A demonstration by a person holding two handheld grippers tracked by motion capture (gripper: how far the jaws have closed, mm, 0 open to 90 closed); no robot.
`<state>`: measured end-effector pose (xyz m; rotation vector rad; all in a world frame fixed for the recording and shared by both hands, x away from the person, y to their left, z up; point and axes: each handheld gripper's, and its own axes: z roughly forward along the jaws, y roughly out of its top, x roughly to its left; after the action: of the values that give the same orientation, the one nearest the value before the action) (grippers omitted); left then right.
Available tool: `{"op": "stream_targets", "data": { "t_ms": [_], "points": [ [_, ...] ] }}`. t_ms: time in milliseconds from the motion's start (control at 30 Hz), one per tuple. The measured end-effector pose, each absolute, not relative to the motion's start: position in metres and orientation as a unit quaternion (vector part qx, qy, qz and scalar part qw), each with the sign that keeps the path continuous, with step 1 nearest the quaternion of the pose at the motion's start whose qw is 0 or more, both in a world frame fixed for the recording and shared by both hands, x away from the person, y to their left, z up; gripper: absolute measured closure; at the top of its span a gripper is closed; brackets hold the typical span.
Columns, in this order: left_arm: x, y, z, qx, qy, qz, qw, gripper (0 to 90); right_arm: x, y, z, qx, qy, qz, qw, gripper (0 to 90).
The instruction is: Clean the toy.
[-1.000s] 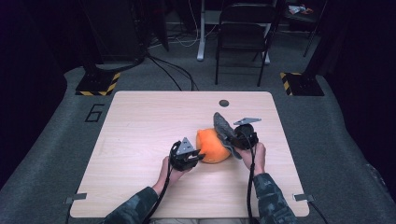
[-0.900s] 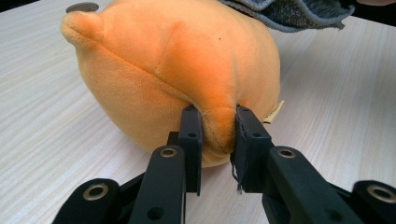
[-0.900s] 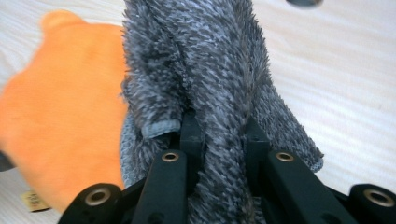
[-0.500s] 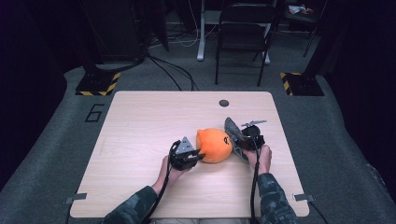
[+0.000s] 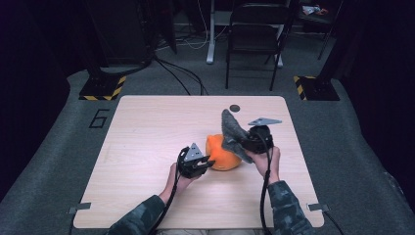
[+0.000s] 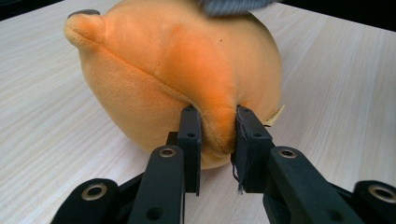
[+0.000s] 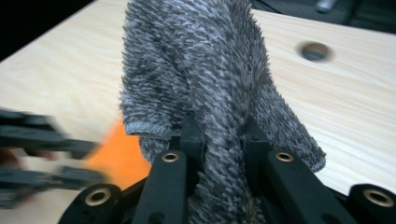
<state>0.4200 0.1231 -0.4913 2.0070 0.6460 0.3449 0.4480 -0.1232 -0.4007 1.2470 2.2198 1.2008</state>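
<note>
An orange plush ball (image 5: 222, 154) rests on the wooden table (image 5: 147, 142) right of centre. My left gripper (image 5: 204, 164) is shut on a pinched fold of the orange plush ball (image 6: 187, 70) at its near-left side, with both pads (image 6: 190, 135) pressed into the fabric. My right gripper (image 5: 243, 143) holds a fuzzy grey cloth (image 5: 232, 132) lifted above the ball's right side. In the right gripper view the grey cloth (image 7: 205, 70) stands up between the jaws, which are shut on it; the orange ball (image 7: 116, 154) shows blurred below left.
A round hole (image 5: 235, 107) sits in the table near its far edge. Bare tabletop spreads to the left and front. Beyond the table stand a black chair (image 5: 257, 29) and floor stands with yellow-black striped bases (image 5: 103, 88).
The right gripper has lifted the grey cloth up and off the ball, uncovering more orange. The left gripper stays gripping the ball.
</note>
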Motion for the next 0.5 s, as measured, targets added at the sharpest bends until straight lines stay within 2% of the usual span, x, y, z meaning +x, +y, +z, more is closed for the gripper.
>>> {"op": "stream_targets", "data": {
  "t_ms": [200,267,500],
  "points": [
    [0.419,0.122,-0.491,0.826,0.260,0.144,0.479,75.0,0.445,-0.079,-0.418,0.405,0.812,0.392,0.154,75.8],
    [0.420,0.123,-0.492,0.826,0.263,0.142,0.477,74.9,0.449,-0.077,-0.428,0.406,0.814,0.386,0.154,75.9],
    [0.421,0.123,-0.493,0.825,0.267,0.140,0.478,75.0,0.447,-0.079,-0.427,0.402,0.823,0.358,0.182,76.0]
  ]
}}
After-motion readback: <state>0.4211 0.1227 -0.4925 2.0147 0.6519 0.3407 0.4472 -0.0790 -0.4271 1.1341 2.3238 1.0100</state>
